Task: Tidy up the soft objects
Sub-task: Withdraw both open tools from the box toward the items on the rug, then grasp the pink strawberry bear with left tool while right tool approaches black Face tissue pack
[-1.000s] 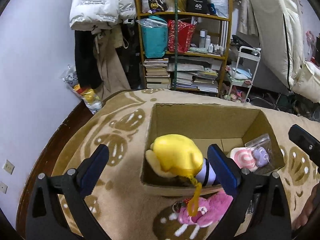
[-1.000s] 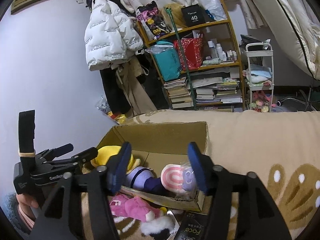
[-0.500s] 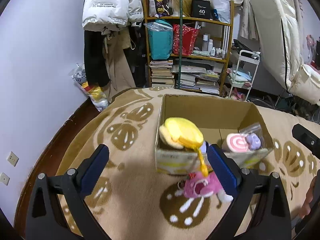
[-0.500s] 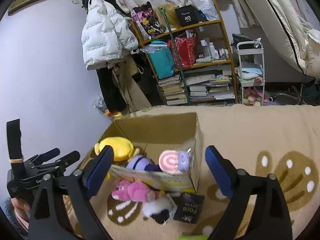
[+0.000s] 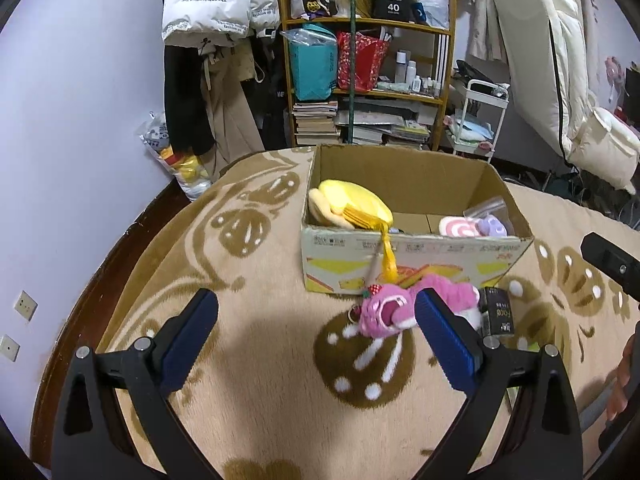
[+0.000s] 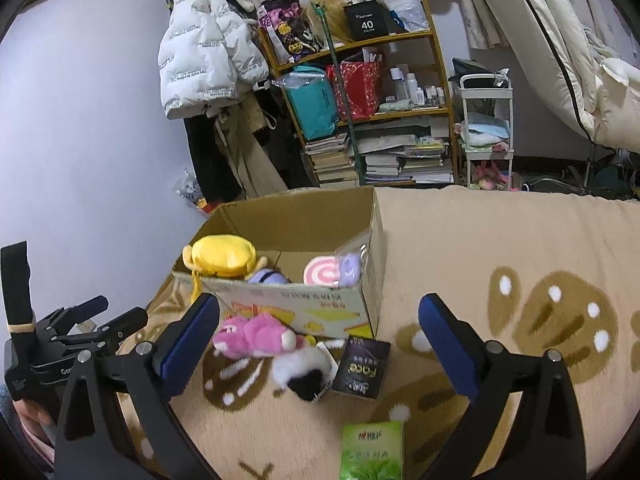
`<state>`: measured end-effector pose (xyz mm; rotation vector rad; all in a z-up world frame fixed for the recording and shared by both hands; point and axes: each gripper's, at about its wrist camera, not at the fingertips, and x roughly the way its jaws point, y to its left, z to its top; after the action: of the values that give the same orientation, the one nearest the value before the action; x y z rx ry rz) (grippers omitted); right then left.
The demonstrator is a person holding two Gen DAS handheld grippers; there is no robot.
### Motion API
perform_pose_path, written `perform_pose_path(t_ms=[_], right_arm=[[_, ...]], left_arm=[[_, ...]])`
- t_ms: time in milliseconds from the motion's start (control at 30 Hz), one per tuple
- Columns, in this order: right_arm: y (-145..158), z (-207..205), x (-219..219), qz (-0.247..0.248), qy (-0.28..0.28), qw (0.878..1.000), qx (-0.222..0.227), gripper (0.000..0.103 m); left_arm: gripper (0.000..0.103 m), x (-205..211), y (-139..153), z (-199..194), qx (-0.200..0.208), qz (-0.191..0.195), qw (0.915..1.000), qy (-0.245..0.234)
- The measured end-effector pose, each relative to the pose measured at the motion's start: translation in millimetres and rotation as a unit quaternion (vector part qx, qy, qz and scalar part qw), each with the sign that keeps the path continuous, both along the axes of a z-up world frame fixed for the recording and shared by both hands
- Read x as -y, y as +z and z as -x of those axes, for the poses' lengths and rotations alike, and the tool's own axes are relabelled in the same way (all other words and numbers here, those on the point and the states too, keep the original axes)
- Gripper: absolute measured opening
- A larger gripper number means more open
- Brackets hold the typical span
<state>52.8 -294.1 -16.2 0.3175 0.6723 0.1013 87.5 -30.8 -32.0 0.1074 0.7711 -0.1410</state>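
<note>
Between left fingers: we see bare blanket
Ahead of right fingers: pink plush, black-and-white plush, dark packet, green packet
Beyond them: cardboard box wall blocks us
Right of box: open blanket

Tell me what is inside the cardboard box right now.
Inside the cardboard box: a yellow plush at the left, a purple plush beside it, and a bagged pink swirl toy at the right. The near wall hides the box floor and their lower parts.
</note>
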Motion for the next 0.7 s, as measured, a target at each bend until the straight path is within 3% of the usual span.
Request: perform_pose_path(t_ms=[267, 700], right_arm=[[-9.7, -0.6, -1.6, 0.004, 0.003, 1.000, -0.016, 0.103], [-40.6, -21.9, 11.9, -0.005, -0.025, 0.998, -0.061, 0.103]], left_arm=[[0.098, 10.4, -9.9, 2.5, 0.000, -0.012, 0.9997, -0.022], [0.098, 33.0, -44.6, -15.6, -0.040, -0.029, 0.9975, -0.050]])
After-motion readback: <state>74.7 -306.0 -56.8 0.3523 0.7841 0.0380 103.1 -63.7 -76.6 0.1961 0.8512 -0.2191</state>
